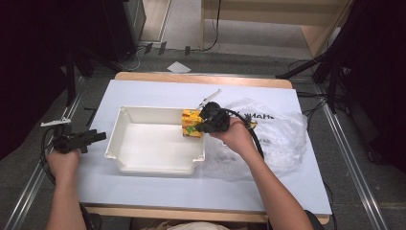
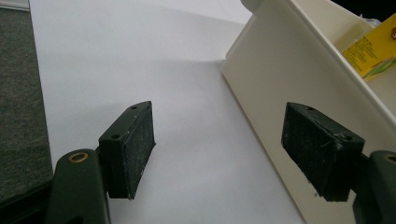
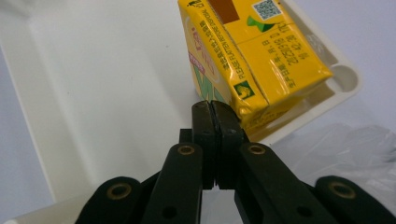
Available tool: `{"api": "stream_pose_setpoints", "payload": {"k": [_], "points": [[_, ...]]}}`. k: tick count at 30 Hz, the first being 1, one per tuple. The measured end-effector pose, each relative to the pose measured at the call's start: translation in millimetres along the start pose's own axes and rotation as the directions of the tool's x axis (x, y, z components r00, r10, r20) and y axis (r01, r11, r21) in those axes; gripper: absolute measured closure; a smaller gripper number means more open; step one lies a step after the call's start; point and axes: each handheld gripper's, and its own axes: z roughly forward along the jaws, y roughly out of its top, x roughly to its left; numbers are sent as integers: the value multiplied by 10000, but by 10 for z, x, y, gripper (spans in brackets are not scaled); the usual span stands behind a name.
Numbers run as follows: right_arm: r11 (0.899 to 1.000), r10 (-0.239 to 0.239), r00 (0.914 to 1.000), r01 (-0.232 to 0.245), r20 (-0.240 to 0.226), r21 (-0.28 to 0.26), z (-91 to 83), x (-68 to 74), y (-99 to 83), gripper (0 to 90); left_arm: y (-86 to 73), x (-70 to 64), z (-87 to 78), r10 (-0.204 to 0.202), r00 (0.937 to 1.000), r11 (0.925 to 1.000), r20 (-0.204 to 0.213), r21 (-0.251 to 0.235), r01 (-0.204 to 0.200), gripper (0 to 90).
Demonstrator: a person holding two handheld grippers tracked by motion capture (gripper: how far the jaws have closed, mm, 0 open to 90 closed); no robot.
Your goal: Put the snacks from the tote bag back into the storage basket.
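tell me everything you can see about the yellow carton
The yellow carton is a small box-shaped drink pack, glossy like coated paper, with a folded seam, green and brown graphics, small print and a QR code. It hangs tilted over the right end of the white tray, near that end's rim. The right gripper, jaws pressed together, pinches it at a bottom corner flap. Whether it touches the tray cannot be told.

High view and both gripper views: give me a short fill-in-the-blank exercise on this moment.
1. The right gripper holds the yellow carton over the white ____.
2. The left gripper has its jaws ____.
3. The clear plastic bag lies to the ____ of the tray.

Missing words: tray; open; right
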Motion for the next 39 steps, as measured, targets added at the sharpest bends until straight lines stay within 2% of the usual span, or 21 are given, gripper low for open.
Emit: {"api": "stream_pose_setpoints", "payload": {"k": [6,12,16,18,23,32,39], "points": [[9998,-190,9979,187,-614,-49,-44,-5,0,860,8,-2,10,-3,10000,10000,13,-18,3,268],[9997,-248,9934,247,-1121,-15,-144,-46,-6,764,16,-4,31,-13,10000,10000,37,18,13,268],[9990,-442,9920,437,-1183,-66,-215,-87,-18,690,20,-4,33,9,10000,10000,55,6,-9,268],[9994,-327,9903,309,-1348,-155,-255,-120,-29,664,20,-3,33,8,10000,10000,48,36,-8,268],[9993,-367,9897,354,-1382,-116,-335,-179,-56,613,22,-8,35,-8,10000,10000,43,20,8,268],[9996,-21,9919,-14,-1272,-278,-517,-316,-111,522,24,-4,39,10,10000,10000,24,63,-10,266],[9988,242,9926,-291,-1189,-399,-592,-413,-166,508,25,-5,29,-25,10000,10000,-50,-16,25,261]]}}
